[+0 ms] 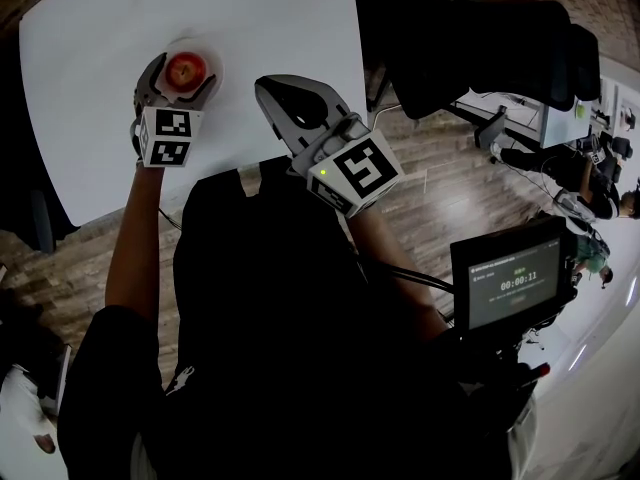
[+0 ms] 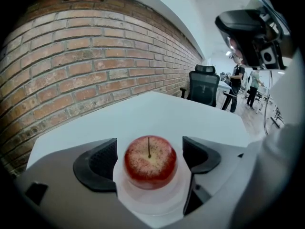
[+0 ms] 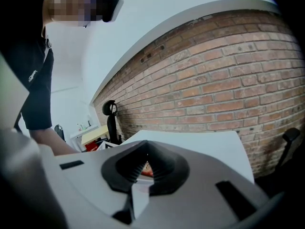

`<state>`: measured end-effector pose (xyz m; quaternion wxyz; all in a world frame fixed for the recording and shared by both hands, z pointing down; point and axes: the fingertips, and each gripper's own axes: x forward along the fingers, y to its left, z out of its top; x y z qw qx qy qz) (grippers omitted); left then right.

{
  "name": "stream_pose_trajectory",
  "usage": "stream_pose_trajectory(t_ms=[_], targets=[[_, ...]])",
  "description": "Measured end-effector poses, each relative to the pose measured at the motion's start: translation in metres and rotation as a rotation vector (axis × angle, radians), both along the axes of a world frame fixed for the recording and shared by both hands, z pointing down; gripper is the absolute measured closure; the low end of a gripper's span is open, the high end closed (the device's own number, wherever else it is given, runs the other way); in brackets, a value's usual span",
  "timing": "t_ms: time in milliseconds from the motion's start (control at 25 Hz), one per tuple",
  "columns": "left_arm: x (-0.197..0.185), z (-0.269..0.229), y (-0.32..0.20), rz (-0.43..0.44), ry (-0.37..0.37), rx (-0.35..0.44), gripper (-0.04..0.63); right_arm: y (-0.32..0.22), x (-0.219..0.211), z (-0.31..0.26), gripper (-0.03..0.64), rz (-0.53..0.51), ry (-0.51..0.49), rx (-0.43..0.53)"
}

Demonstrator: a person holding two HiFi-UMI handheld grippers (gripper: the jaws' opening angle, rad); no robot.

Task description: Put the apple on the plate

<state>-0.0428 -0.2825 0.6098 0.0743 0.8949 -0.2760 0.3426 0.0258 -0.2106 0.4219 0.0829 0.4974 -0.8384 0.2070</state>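
Note:
A red apple [image 1: 186, 69] with its stem up sits on a small white plate [image 1: 212, 60] on the white table [image 1: 280, 18]. My left gripper [image 1: 183, 70] straddles it, open. In the left gripper view the apple [image 2: 149, 161] stands on the plate [image 2: 152, 203] between the two dark pads [image 2: 97, 163], with a small gap on each side, so neither pad presses on it. My right gripper [image 1: 266, 87] hovers to the right of the plate over the table, shut and empty. In the right gripper view its tips [image 3: 143, 147] meet, and a sliver of the apple [image 3: 147, 170] shows behind them.
A brick wall [image 2: 86, 56] runs along the table's far side. A black office chair [image 1: 470, 38] stands past the table's right edge on the wooden floor. A small screen [image 1: 510, 283] hangs at the person's right side. People stand far off in the room.

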Motion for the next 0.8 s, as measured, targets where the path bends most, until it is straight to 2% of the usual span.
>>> stream_pose_trajectory(t_ms=[240,680,800], targets=[[0.01,-0.03,0.011,-0.025,0.008,0.025,0.176,0.009,0.011,-0.022,0.614,-0.025,-0.017,0.047],[-0.003,-0.057,0.025,-0.106,0.038,0.062,0.179,0.011,-0.004,-0.031,0.614,-0.109,-0.052,0.104],[-0.007,-0.069,0.033,-0.137,0.046,0.083,0.231,0.013,-0.005,-0.036,0.614,-0.13,-0.058,0.112]])
